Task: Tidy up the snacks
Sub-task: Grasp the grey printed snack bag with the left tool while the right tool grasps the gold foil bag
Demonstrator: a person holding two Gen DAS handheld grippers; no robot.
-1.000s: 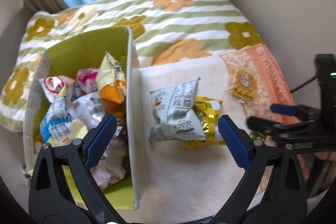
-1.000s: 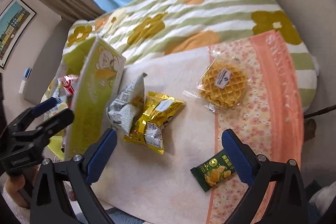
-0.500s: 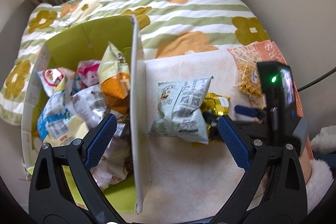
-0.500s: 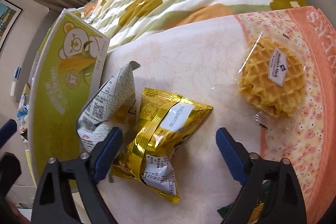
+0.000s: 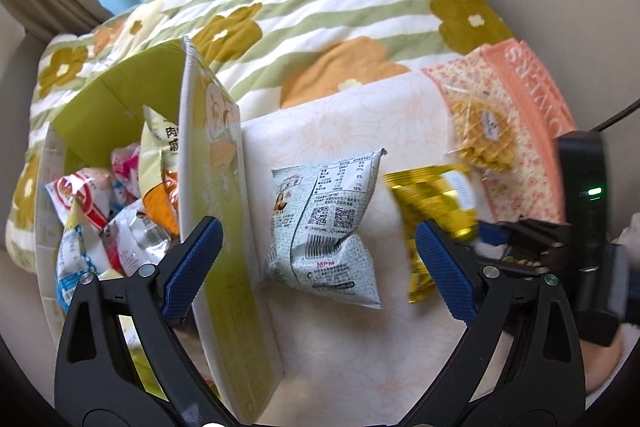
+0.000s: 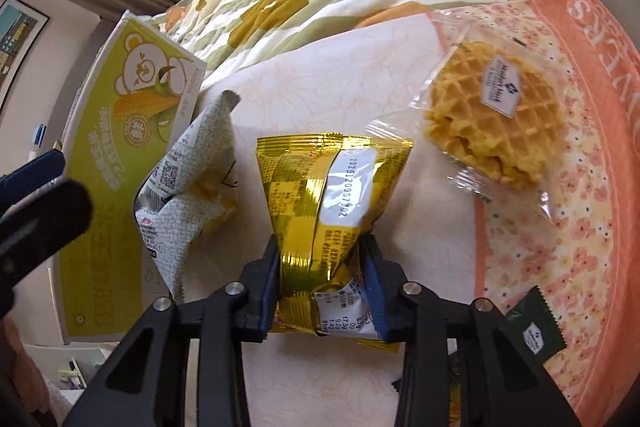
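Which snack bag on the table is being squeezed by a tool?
The shiny gold foil bag. The right tool pinches its lower end, while the pale grey printed bag and clear-wrapped waffle lie untouched.

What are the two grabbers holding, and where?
The right gripper pinches the shiny gold foil snack bag at its near end. The left gripper holds nothing.

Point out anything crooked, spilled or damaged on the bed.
Nothing is spilled or torn. The green box leans over rather than standing square, and the grey packet rests against its side. The gold packet is crumpled at its near end, where the right tool pinches it.
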